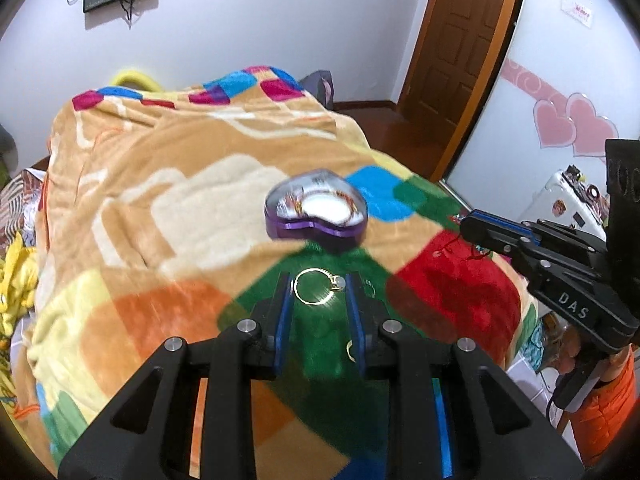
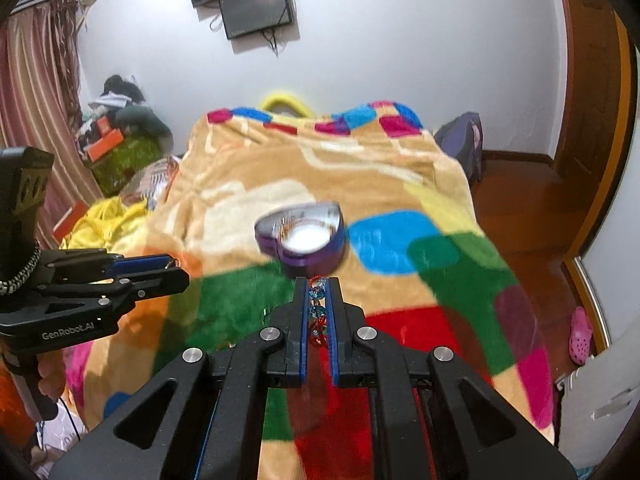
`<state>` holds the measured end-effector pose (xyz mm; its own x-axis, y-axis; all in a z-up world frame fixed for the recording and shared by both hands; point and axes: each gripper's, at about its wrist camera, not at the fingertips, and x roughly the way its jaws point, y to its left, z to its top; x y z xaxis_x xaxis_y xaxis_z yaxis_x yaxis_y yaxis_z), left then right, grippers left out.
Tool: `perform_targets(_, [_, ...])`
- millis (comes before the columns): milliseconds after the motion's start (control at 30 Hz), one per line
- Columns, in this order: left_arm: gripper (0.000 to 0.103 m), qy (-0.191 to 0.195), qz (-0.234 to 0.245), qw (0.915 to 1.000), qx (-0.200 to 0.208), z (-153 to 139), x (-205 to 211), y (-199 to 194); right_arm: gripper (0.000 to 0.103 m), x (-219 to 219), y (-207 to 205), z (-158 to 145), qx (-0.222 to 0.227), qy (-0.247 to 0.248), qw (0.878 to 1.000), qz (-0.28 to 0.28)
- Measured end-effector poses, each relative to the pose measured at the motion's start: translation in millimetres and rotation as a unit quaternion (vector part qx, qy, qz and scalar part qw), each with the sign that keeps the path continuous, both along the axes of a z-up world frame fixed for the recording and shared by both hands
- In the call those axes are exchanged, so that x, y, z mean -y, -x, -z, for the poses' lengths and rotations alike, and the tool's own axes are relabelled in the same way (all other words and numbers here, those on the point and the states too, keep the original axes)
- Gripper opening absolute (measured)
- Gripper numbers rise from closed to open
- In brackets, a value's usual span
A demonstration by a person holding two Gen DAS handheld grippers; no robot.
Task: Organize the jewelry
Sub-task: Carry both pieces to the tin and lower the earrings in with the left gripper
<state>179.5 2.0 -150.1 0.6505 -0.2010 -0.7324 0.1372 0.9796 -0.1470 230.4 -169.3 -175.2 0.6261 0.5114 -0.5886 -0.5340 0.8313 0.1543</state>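
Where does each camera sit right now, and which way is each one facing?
Left wrist: on the left gripper, looking down its fingers at a gold ring held between them; the right gripper and an orange sleeve show at right.
Right wrist: on the right gripper, fingers shut on a red and blue beaded piece; the left gripper shows at left.
Both share the purple heart-shaped box on the patterned blanket, facing the far wall.

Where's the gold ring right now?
Left wrist view: the gold ring sits between the left gripper fingers, above the green blanket patch, just below the purple heart box.
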Motion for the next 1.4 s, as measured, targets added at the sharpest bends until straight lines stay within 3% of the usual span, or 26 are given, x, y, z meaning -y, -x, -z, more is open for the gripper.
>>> perform_targets(400, [0.025, -0.009, 0.002, 0.9996, 0.028, -15.6, -7.3, -29.7, 0.007, -17.7, -24.9, -24.9, 0.03, -0.033, 0.999, -0.006])
perform_targets(733, [0.025, -0.002, 0.004, 0.9996, 0.026, -7.6, -10.6, -57.5, 0.007, -36.8, -44.4, -29.0, 0.037, -0.046, 0.998, -0.018])
perform_targets(1133, [0.025, 0.0, 0.005, 0.9999, 0.014, 6.9, -15.4, -87.5, 0.007, -51.9, -75.9, -4.6, 0.002, -0.048, 0.999, -0.026])
perform_targets(1400, [0.025, 0.004, 0.015, 0.9997, -0.016, 28.4, -13.8, -103.6, 0.007, -58.6, -92.1, 22.3, -0.039, -0.027, 0.998, -0.028])
